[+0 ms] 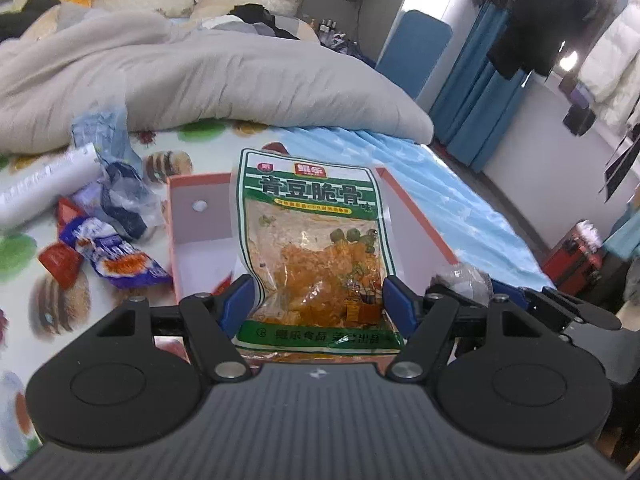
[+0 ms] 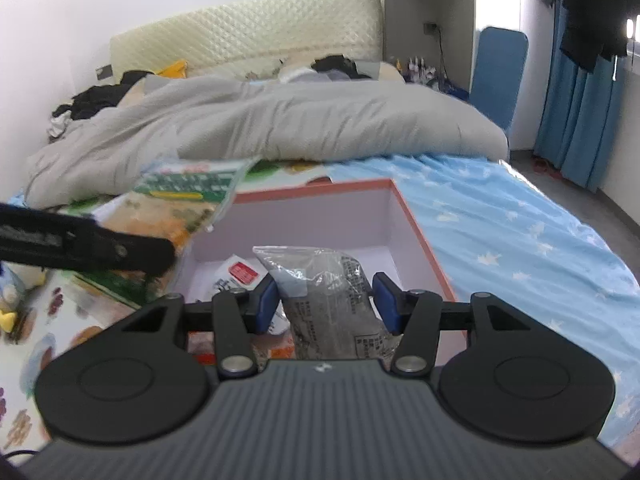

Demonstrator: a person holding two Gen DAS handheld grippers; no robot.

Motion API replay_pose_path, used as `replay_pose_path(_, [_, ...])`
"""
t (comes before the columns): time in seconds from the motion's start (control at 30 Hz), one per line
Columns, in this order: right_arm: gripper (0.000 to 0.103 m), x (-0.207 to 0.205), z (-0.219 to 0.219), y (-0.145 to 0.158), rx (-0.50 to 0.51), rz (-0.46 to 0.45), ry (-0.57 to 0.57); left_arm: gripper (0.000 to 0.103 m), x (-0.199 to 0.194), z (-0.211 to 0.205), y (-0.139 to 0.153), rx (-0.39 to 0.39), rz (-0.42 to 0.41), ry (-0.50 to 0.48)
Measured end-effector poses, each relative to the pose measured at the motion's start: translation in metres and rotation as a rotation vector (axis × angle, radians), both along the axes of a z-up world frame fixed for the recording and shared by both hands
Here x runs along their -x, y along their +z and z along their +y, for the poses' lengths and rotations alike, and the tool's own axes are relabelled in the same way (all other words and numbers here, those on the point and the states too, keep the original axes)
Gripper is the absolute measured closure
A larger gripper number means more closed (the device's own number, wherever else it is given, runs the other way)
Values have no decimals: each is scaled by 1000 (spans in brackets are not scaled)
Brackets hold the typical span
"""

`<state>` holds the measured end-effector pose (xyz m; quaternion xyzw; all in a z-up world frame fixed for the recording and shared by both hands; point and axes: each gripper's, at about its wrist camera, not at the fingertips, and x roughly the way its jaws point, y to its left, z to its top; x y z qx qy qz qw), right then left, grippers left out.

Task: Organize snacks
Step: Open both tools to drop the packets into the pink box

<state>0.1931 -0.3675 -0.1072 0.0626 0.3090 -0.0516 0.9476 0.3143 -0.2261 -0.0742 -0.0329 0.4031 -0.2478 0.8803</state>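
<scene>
**Both tongs loaded over the box on the bed**

Messy bedroom: grey duvet [image 2: 280,120], blue star sheet [image 2: 520,220], blue curtains [image 2: 580,112]. Left tongs [image 1: 318,300] clamp a green-bordered snack bag [image 1: 316,240] reading 青豆脆骨, orange bits inside. Right tongs [image 2: 326,300] squeeze a grey clear packet [image 2: 332,304] above the orange-rimmed box [image 2: 420,240].

Rumpled grey duvet [image 2: 256,120] heaped across the bed, taken here as the landmark. Behind it, a cream quilted headboard [image 2: 248,28] against the wall, with dark clothes [image 2: 100,100] piled at its left end. In front of it, a blue star-patterned sheet [image 2: 500,216] on the right and a cartoon-print cloth [image 1: 36,240] on the left. Right of it, a blue padded board [image 2: 498,68] leaning upright, then blue curtains [image 2: 580,120], with dark garments [image 1: 536,12] hanging above. Lower right, a red case [image 1: 576,256] on the floor.
</scene>
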Motion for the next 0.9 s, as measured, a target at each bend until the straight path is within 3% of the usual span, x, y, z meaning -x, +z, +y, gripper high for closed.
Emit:
replay_pose_path(0.23, [48,-6,-5,-15,-37,64,14,27,4,2,2,-7,8,13])
replay_pose_path(0.37, [35,-3,-6,-10,-27,35,5,17,10,4,8,-34,-29,26])
replay_pose_path(0.9, [35,25,9,5,-20,-43,37,17,54,23,36,-15,-151,41])
